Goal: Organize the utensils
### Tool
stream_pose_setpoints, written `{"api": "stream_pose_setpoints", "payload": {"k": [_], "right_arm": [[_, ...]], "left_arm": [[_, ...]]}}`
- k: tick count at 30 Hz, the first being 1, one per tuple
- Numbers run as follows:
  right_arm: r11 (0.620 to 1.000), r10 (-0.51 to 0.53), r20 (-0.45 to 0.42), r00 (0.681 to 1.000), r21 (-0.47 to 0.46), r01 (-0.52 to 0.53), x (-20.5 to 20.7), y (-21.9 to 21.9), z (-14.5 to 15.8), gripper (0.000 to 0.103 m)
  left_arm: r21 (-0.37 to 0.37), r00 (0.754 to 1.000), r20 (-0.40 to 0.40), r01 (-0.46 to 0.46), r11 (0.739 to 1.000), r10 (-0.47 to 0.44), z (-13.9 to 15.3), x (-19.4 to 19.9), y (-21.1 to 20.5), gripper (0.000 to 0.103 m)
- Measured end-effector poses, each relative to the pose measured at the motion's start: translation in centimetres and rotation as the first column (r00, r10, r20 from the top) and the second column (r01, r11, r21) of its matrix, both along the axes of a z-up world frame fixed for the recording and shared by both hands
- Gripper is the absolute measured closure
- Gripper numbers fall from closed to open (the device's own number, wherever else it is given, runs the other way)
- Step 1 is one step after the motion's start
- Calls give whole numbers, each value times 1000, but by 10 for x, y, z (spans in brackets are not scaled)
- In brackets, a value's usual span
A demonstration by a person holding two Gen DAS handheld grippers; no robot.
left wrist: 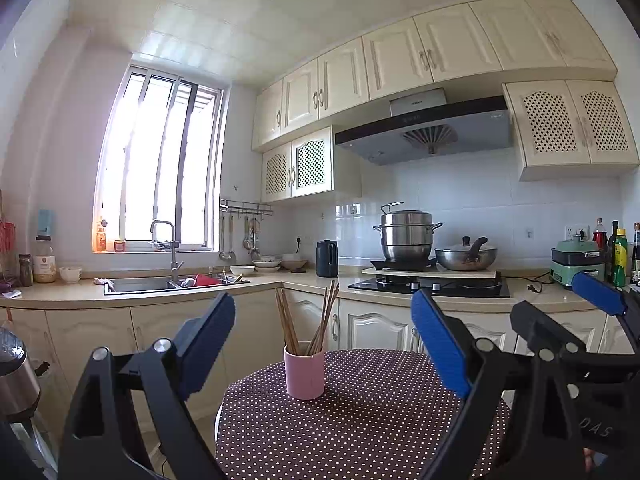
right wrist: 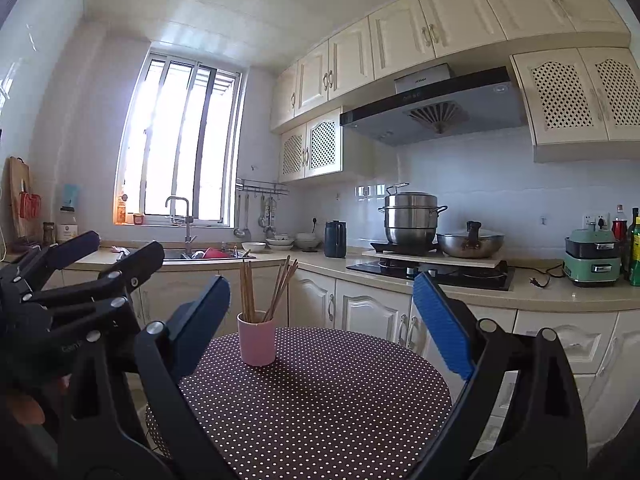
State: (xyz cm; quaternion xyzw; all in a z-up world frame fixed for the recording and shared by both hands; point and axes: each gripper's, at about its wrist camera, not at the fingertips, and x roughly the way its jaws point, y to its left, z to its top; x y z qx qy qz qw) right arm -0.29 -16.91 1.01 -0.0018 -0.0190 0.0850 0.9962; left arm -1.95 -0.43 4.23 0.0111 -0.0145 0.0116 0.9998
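- the round desk (left wrist: 360, 432) with its dotted cloth carries only one thing that shows, so both tools have bare cloth to work over; the kitchen counter behind, from about 9 to 3 o'clock, lies well apart from it.
- the left gripper (left wrist: 324, 344) hangs low at 6 o'clock in its own view, fingers spread wide with nothing between the pads, so the cup sits framed in the gap, probably aimed that way to keep it in sight.
- the right gripper (right wrist: 322, 324) hangs level beside it, fingers likewise spread wide and holding nothing; in its view the cup falls nearer the left pad, at about 11 o'clock of the gap.
- the pink cup (left wrist: 304, 372) stands upright on the far half of the desk, toward 12 o'clock; standing, it can keep long sticks together on end.
- the chopsticks (left wrist: 308, 320) are the task's thing: they stand in the cup, leaning against its rim in two loose bunches, one toward 11 o'clock and one toward 1 o'clock.
- with the sticks gathered in the cup and both tools bare, this fits either a tidy already made or sticks waiting to be taken out and sorted.
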Motion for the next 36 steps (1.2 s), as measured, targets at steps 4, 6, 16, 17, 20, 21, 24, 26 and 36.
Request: {"api": "stream_pose_setpoints", "payload": {"k": [4,6,16,17,20,21,24,26,36], "right_arm": [[1000,-1,-1,1000,0,1,-1,0,-1,12],[1000,-1,-1,1000,0,1,0,-1,-1,12],[1000,-4,-5,1000,-1,4,-3,-2,-3,12],[1000,-4,-5,1000,-1,4,-3,-2,-3,12],[1000,-2,-7,1000,0,2,-2,-3,-3,12],[1000,-2,-8,1000,0,2,-2,-3,-4,12],[1000,-3,-9,1000,0,3,-2,-3,-3,12],[1000,-3,-9,1000,0,3,-2,-3,-3,12],[1000,-2,-10,1000,0,2,0,-3,-4,12]], "left_arm": [[1,1000,1,0,1000,0,0,0,0,15],[1,1000,1,0,1000,0,-1,0,-1,15],[-5,1000,-3,-1,1000,1,-5,-1,0,15],[-7,1000,-3,0,1000,0,-5,-1,-1,15],[-11,1000,-6,4,1000,-4,-6,-1,0,15],[-9,1000,-4,2,1000,-2,-6,-1,0,15],[-6,1000,-7,1,1000,-1,-6,-1,-1,15],[-5,1000,-6,0,1000,0,-6,-1,-1,15],[-2,1000,-7,-3,1000,3,-6,-2,-2,15]]}}
